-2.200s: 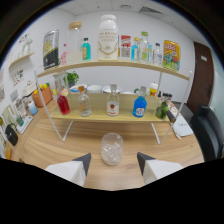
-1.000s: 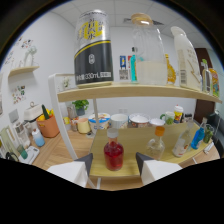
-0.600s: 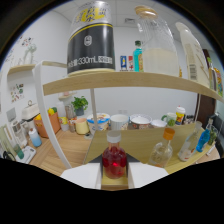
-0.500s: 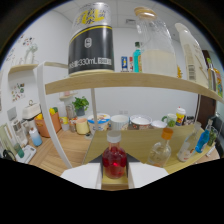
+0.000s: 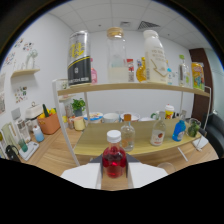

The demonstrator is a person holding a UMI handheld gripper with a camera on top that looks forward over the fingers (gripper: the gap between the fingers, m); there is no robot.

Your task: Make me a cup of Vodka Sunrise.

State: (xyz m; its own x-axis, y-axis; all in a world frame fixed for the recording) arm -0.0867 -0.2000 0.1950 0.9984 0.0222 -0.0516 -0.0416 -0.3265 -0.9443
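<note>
Hand-held gripper (image 5: 114,172) is clamped on the red syrup bottle (image 5: 114,161), lifted off the shelf (image 5: 150,145); next, carry it to the glass.

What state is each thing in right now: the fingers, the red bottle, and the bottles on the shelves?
Gripper: fingers closed on the red bottle.
Red bottle: capped, upright, held between the fingers, red liquid inside.
Clear bottle: upright, capped, on the lower shelf just beyond the red bottle.
Blue bottle: standing on the lower shelf.
Black can: upright on the top shelf.
</note>
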